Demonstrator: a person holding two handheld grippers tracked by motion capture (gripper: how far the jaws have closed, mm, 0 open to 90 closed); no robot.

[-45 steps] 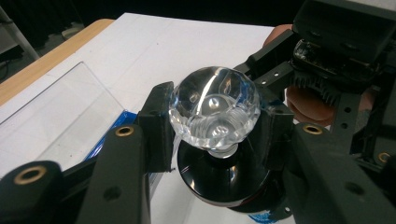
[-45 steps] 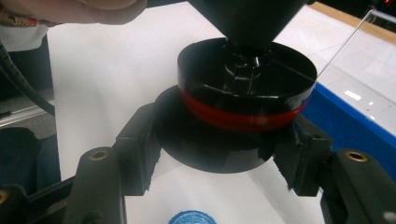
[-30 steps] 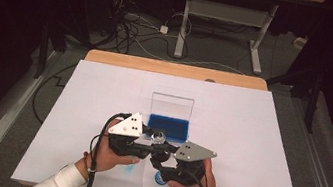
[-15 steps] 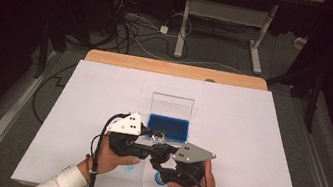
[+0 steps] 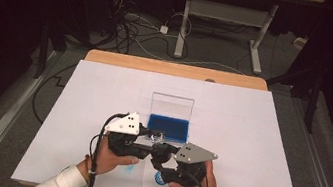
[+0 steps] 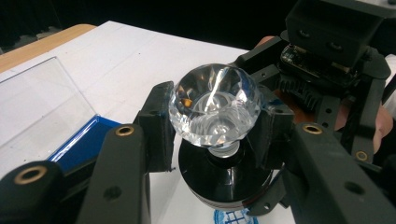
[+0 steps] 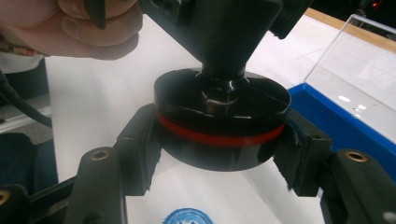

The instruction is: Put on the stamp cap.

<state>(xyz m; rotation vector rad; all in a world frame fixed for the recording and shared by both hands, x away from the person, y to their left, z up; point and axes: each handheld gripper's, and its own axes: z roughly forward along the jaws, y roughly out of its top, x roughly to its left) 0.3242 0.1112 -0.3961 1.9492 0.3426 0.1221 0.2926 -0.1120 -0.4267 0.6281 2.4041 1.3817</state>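
We've got the left gripper pinching the crystal knob and the right gripper clamped on its black base directly beneath, so we'd twist gently, squarely, without slipping.

Clear faceted crystal knob, round head w/ short glass stem, stands upright on a black round base w/ a thin red band round its side. Head is clamped betw. the left tool's pads; base is clamped betw. the right tool's pads, just above the white worktop.
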